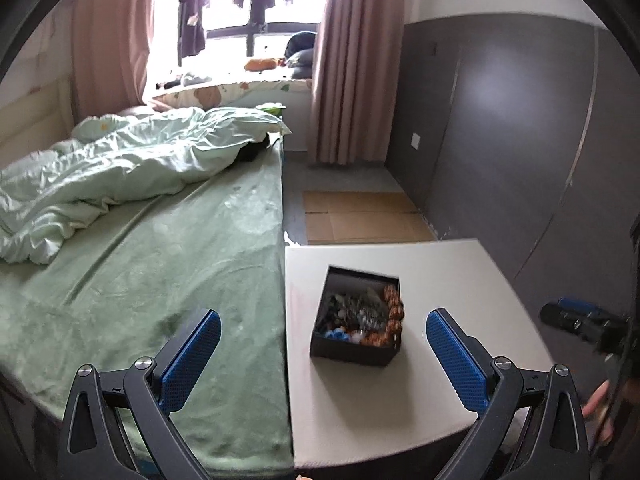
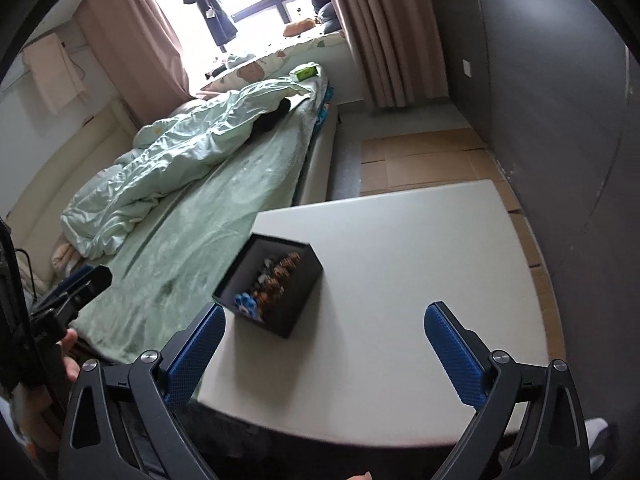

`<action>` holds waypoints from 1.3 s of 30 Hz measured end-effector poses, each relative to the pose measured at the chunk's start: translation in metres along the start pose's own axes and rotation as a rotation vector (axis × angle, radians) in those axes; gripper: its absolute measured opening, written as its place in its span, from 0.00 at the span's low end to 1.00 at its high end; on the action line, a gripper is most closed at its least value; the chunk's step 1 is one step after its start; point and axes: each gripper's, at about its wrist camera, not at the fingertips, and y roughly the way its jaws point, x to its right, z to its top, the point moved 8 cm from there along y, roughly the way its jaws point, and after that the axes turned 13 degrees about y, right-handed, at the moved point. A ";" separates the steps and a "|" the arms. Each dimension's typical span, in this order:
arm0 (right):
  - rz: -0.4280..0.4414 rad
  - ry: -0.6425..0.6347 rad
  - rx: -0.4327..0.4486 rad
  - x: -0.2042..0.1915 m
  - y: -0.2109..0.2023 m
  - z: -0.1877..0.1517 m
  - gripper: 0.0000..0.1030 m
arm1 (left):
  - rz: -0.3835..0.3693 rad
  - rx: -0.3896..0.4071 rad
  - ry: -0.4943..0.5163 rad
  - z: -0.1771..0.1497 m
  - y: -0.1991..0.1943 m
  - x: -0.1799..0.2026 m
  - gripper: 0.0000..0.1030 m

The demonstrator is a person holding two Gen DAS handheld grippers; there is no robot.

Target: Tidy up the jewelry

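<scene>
Low in both frames my left tool [image 1: 323, 338] and right tool [image 2: 324, 334] hang spread wide, holding nothing. Just beyond them, at centre frame, the small square black cardboard box [image 1: 352, 350] sits on the pale white worktop [image 1: 460, 280], apart from both. Inside lies a tangled heap of beaded jewelry [image 1: 362, 310], orange-brown beads along its right wall. I judge the strands light, limp and snag-prone; I'd pinch one bead string near the rim. Upper left lies the green-sheeted bed [image 1: 168, 248].
</scene>
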 end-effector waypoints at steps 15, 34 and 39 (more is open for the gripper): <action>-0.046 0.034 0.022 0.022 -0.039 -0.043 0.97 | -0.044 0.020 0.043 -0.039 -0.042 0.031 1.00; -0.079 -0.164 0.160 -0.014 -0.091 -0.086 0.97 | -0.021 0.088 0.008 -0.059 -0.077 0.028 1.00; -0.073 -0.149 0.151 -0.010 -0.093 -0.088 0.97 | -0.017 0.071 -0.004 -0.060 -0.074 0.025 1.00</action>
